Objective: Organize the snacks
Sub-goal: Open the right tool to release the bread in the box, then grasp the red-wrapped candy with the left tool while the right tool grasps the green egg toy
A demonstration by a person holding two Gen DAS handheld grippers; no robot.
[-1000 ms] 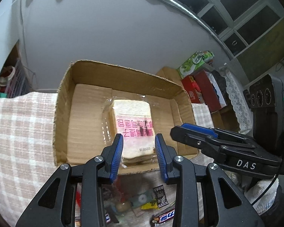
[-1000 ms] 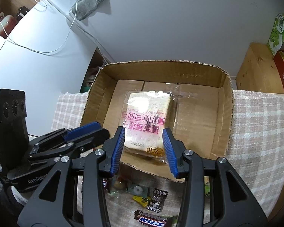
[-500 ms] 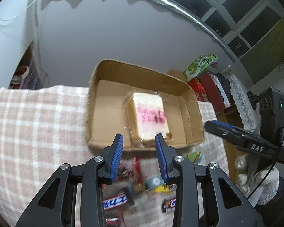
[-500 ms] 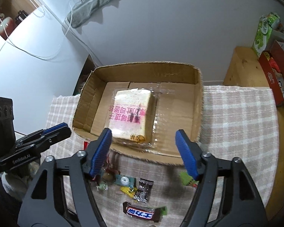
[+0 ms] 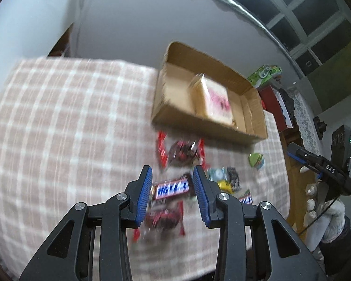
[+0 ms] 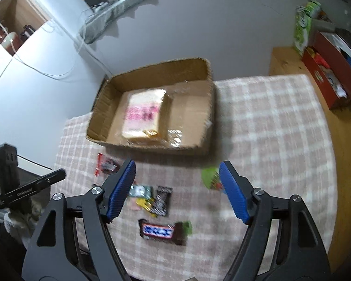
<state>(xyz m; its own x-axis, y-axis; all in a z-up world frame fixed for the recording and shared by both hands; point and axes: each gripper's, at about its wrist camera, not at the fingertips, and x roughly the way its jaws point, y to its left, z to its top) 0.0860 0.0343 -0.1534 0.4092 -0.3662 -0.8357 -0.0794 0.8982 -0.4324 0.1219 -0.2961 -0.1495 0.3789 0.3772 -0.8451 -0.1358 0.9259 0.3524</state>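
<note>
A cardboard box (image 5: 168, 114) (image 6: 100, 110) sits at the table's far edge with a wrapped bread loaf (image 5: 216, 100) (image 6: 144, 114) inside. Loose snacks lie in front of it: Snickers bars (image 5: 172, 188) (image 6: 160, 230), red-wrapped packs (image 5: 182, 154) (image 6: 106, 165), small candies (image 6: 152, 197) and a green pack (image 5: 257, 160) (image 6: 209, 176). My left gripper (image 5: 173, 196) is open and empty above a Snickers bar. My right gripper (image 6: 176, 190) is wide open and empty above the candies.
A pink checked cloth (image 5: 58, 128) (image 6: 269, 128) covers the table. A wooden side table (image 6: 285, 61) with a green box (image 6: 303, 27) and a red box (image 6: 325, 72) stands at the right. A grey wall rises behind.
Both grippers pulled back and up from the box, leaving the bread loaf inside. The right gripper opened wide; the left swung left over the loose snacks.
</note>
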